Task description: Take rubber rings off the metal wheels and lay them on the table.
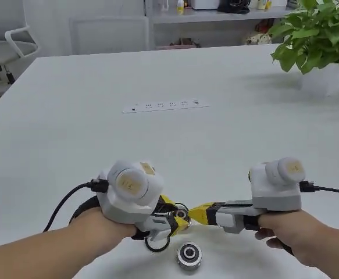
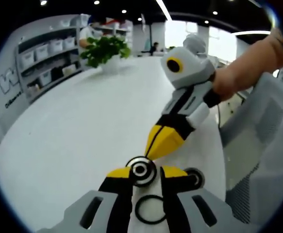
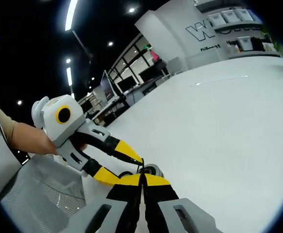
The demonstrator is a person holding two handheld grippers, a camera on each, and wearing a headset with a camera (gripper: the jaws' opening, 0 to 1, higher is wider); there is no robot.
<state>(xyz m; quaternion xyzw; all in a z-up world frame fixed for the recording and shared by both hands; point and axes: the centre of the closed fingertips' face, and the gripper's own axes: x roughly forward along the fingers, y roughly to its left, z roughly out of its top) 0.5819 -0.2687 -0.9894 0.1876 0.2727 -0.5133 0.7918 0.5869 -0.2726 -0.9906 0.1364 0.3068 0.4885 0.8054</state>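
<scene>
Fingers [image 2: 119,173] of the left gripper [image 2: 140,175] are clamped on a metal wheel [image 2: 140,169], held at the lower middle of the left gripper view; its face shows white and dark concentric circles. The fingers [image 3: 156,180] of the right gripper [image 3: 142,177] are pressed together, and their yellow tips meet the wheel's rim; whether they pinch anything cannot be told. The only readable writing is a big "W" on a wall sign [image 2: 8,80] at the left of the left gripper view, and the smaller lettering under it is too small to read. A loose black rubber ring [image 2: 137,211] lies flat on the worktop [image 1: 99,133] at the bottom of that frame, below the held wheel. A second wheel [image 1: 189,254], a silvery hub inside a dark band, sits at the bottom centre of the head view, just beside the ring. The worktop is pale, smooth and matte, with a white power strip [image 1: 165,106] near its middle. A leafy plant [image 1: 317,32] stands at the upper right and an office chair [image 1: 6,46] at the upper left, and shelves [image 2: 49,53] with bins line the wall
</scene>
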